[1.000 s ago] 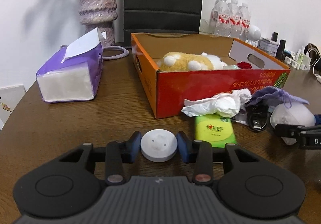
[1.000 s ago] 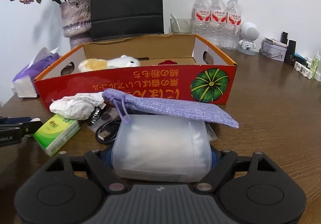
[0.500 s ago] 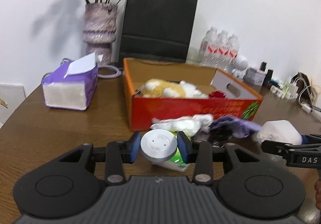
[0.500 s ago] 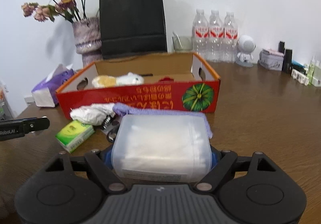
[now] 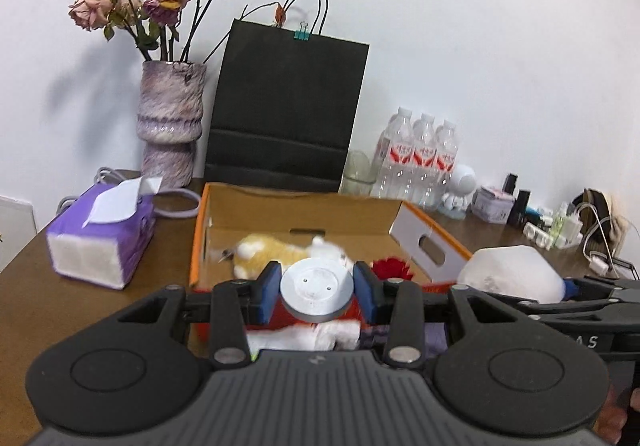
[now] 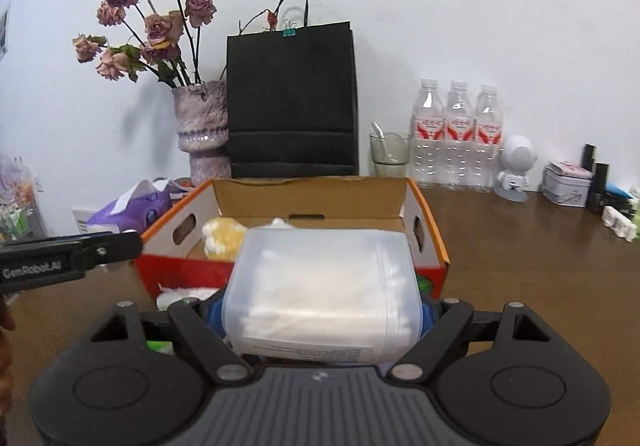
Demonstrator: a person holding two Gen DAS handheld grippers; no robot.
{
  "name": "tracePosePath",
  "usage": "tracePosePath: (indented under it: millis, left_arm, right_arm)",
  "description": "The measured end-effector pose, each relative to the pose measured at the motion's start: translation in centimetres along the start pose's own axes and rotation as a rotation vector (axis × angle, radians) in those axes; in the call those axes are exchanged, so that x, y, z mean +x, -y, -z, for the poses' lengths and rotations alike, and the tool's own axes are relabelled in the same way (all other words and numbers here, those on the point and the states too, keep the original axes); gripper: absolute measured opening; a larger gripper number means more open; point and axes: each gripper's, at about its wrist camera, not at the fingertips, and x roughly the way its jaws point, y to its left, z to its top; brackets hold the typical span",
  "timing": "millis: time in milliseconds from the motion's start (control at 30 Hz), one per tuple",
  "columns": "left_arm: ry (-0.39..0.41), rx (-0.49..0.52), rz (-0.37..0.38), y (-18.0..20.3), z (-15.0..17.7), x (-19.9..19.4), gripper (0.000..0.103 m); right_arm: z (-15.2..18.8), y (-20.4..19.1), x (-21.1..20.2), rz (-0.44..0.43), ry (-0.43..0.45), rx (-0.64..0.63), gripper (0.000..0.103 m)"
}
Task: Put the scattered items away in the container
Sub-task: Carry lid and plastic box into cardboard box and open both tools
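1. Left gripper (image 5: pixel 317 291): the jaws stand partly closed. Both blue pads press the sides of a white round disc (image 5: pixel 317 289). The disc is held clear of the table, in front of the near red wall of the box.
2. Right gripper (image 6: pixel 320 310): the jaws stand wide. The pads clamp a translucent plastic tub (image 6: pixel 322 294) with white contents. A printed label shows on the tub's near lower face. The tub is held off the table, in front of the box.
3. Container: an open cardboard box (image 6: pixel 430 230) with red outer walls, an orange rim and hand-hole cut-outs. It stands on the brown wooden table (image 6: pixel 520 246).
4. Box contents: a yellow-and-white plush toy (image 5: pixel 276 252) lies on the box floor. A red item (image 5: pixel 390 268) lies to its right, too blurred to identify.
5. Items outside the box: crumpled white tissue (image 5: pixel 296 338) lies on the table against the near wall. A small green pack (image 6: pixel 158 346) shows only as an edge below the right gripper's linkage.
6. Surroundings: a purple tissue pack (image 5: pixel 100 230) sits left of the box. A vase of dried roses (image 5: pixel 170 126) and a black paper bag (image 5: pixel 286 106) stand behind it. Three water bottles (image 6: pixel 456 134) stand at the wall to the right.
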Motion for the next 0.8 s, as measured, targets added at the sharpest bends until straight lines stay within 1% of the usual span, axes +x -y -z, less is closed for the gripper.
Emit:
tracePosePath:
  millis: [167, 300, 400, 533, 633, 733, 800]
  left_arm:
    - [0.024, -0.032, -0.027, 0.3, -2.2, 2.8, 0.040]
    - [0.030, -0.061, -0.046, 0.2, -3.6, 5.6, 0.040]
    - [0.018, -0.070, -0.056, -0.1, -4.2, 8.0, 0.040]
    - [-0.007, -0.082, -0.077, -0.7, -4.1, 10.8, 0.040]
    - [-0.036, -0.093, -0.082, -1.1, -3.6, 12.4, 0.040]
    - [-0.078, -0.090, -0.077, -1.2, -2.9, 13.4, 0.040]
    - [-0.091, -0.088, -0.075, -1.3, -2.7, 13.6, 0.040]
  right_arm:
    - [-2.8, 0.5, 2.2, -0.025, 0.038, 0.023, 0.082]
    - [-4.6, 1.0, 5.4, -0.040, 0.024, 0.041, 0.082]
    - [-5.3, 1.4, 8.1, -0.051, 0.007, 0.058, 0.082]
    - [-5.8, 1.9, 11.2, -0.056, -0.032, 0.065, 0.082]
    - [-5.6, 1.9, 12.7, -0.032, -0.061, 0.039, 0.082]
    - [-5.1, 2.2, 13.8, -0.018, -0.098, 0.039, 0.082]
    - [-4.9, 2.2, 14.2, -0.006, -0.109, 0.037, 0.082]
